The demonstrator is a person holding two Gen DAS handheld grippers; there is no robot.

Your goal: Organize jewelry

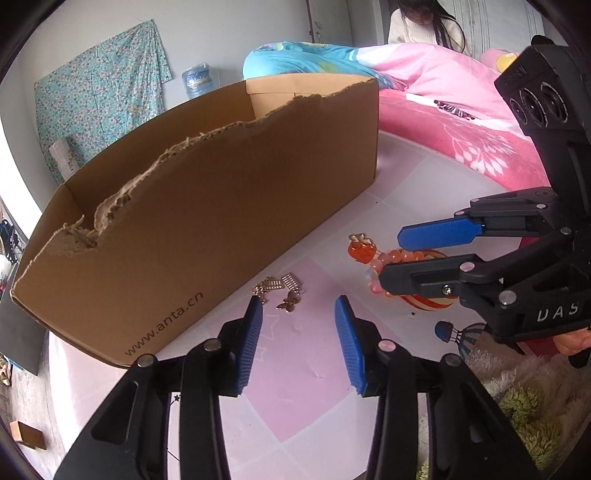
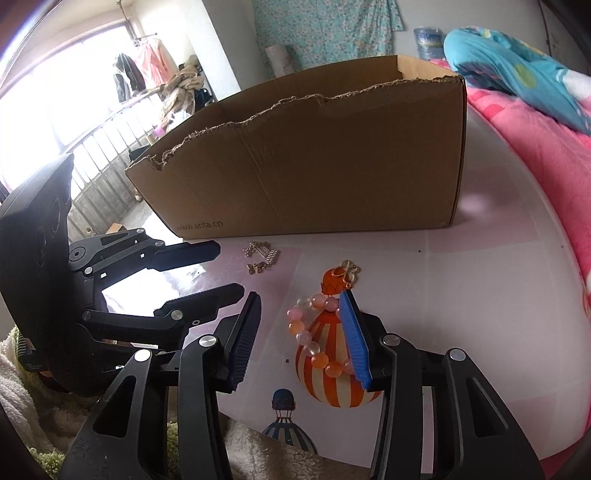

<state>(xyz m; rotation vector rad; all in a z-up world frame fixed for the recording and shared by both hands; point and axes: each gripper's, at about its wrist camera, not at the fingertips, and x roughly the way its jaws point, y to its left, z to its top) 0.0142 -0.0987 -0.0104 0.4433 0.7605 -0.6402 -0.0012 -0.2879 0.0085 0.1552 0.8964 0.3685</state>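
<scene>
Two grippers are being held low over the desk [image 2: 480,266], each with two blue-padded fingers. The left gripper [image 1: 299,314] is being kept spread, nothing between its pads, with the gold jewelry [image 1: 280,291] lying on the desk just beyond its fingertips, beside the left one. How many gold pieces are lying there is hard to tell: one small butterfly charm and two comb-like pieces are being made out, tangled with chain.

The right gripper [image 2: 301,310] is also being kept spread, its pads pressing on nothing. One bead bracelet [image 2: 314,332] of pink and orange beads is lying on the desk between its fingers, and part of the loop is being hidden behind the right finger [image 2: 354,339]. One orange pendant [image 2: 334,282] with a gold clasp is lying just past the beads; whether it is joined to them cannot be told.

One cardboard box [image 1: 207,221], its near wall torn along the top, is standing behind the jewelry; its inside is being hidden. Beyond it, one pink bed [image 1: 443,122] is being seen, and one person [image 1: 417,26] is being cut off at the top edge.
</scene>
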